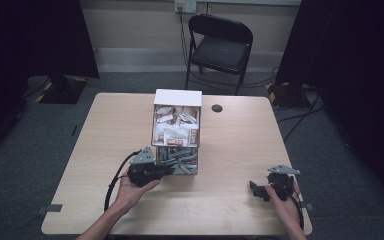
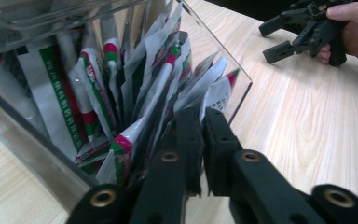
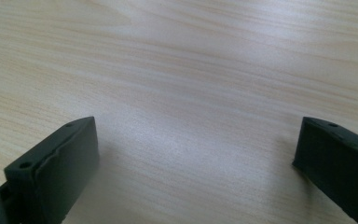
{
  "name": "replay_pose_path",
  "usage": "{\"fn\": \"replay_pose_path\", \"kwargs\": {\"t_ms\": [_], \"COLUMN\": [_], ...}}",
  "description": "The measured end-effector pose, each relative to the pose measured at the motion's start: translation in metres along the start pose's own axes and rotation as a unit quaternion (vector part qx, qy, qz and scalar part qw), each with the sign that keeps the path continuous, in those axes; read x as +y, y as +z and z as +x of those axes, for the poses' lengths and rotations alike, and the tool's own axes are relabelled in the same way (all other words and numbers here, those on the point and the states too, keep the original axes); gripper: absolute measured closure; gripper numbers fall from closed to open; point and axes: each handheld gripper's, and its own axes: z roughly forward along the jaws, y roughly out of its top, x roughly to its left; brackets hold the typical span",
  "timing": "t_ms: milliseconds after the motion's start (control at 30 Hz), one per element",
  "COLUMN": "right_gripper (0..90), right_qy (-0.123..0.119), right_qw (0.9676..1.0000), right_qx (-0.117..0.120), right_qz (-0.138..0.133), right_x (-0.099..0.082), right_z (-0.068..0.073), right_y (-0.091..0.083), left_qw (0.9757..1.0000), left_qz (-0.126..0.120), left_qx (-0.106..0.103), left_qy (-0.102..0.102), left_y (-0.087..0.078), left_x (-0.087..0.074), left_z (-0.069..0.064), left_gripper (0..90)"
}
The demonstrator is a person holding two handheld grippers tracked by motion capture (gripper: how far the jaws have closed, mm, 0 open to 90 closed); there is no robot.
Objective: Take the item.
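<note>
A clear plastic box (image 1: pixel 176 131) stands mid-table with two compartments. The far one holds white and brown packets (image 1: pixel 176 127). The near one is packed with upright white, green and red sachets (image 2: pixel 98 88). My left gripper (image 1: pixel 171 169) reaches into the near compartment from the left. Its jaws are shut (image 2: pixel 203 119) on the edge of one sachet (image 2: pixel 220 91) near the box's clear wall. My right gripper (image 1: pixel 256 189) rests low over bare tabletop at the front right, jaws wide open with nothing between them. It is also in the left gripper view (image 2: pixel 279 36), held in a hand.
A small black round disc (image 1: pixel 217 108) lies on the wooden table (image 1: pixel 240 145) behind the box on the right. A black folding chair (image 1: pixel 220 47) stands beyond the far edge. Dark stands flank the table on both sides.
</note>
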Motion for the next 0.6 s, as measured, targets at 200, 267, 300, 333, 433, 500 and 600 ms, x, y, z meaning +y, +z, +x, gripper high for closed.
{"fn": "replay_pose_path", "kwargs": {"t_ms": [200, 267, 300, 333, 433, 500, 600], "right_gripper": [0.0, 0.0, 0.0, 0.0, 0.0, 0.0, 0.0], "right_qy": [0.0, 0.0, 0.0, 0.0, 0.0, 0.0, 0.0], "right_qw": [1.0, 1.0, 1.0, 1.0, 1.0, 1.0, 1.0], "right_qx": [0.0, 0.0, 0.0, 0.0, 0.0, 0.0, 0.0], "right_qz": [0.0, 0.0, 0.0, 0.0, 0.0, 0.0, 0.0], "right_x": [0.0, 0.0, 0.0, 0.0, 0.0, 0.0, 0.0], "right_z": [0.0, 0.0, 0.0, 0.0, 0.0, 0.0, 0.0], "right_y": [0.0, 0.0, 0.0, 0.0, 0.0, 0.0, 0.0], "left_qw": [1.0, 0.9999, 0.9998, 0.9998, 0.9997, 0.9995, 0.9994], "left_qz": [-0.003, -0.007, -0.009, -0.01, -0.015, -0.019, -0.024], "left_qx": [-0.002, -0.006, -0.007, -0.008, -0.012, -0.014, -0.014], "left_qy": [-0.009, -0.014, -0.014, -0.015, -0.018, -0.02, -0.02], "left_y": [-0.001, -0.003, -0.003, -0.004, -0.006, -0.008, -0.01], "left_x": [0.0, 0.001, 0.001, 0.002, 0.002, 0.003, 0.003], "left_z": [0.001, 0.001, 0.001, 0.001, 0.001, 0.001, 0.0], "left_gripper": [88.2, 88.4, 88.5, 88.5, 88.6, 88.6, 88.6]}}
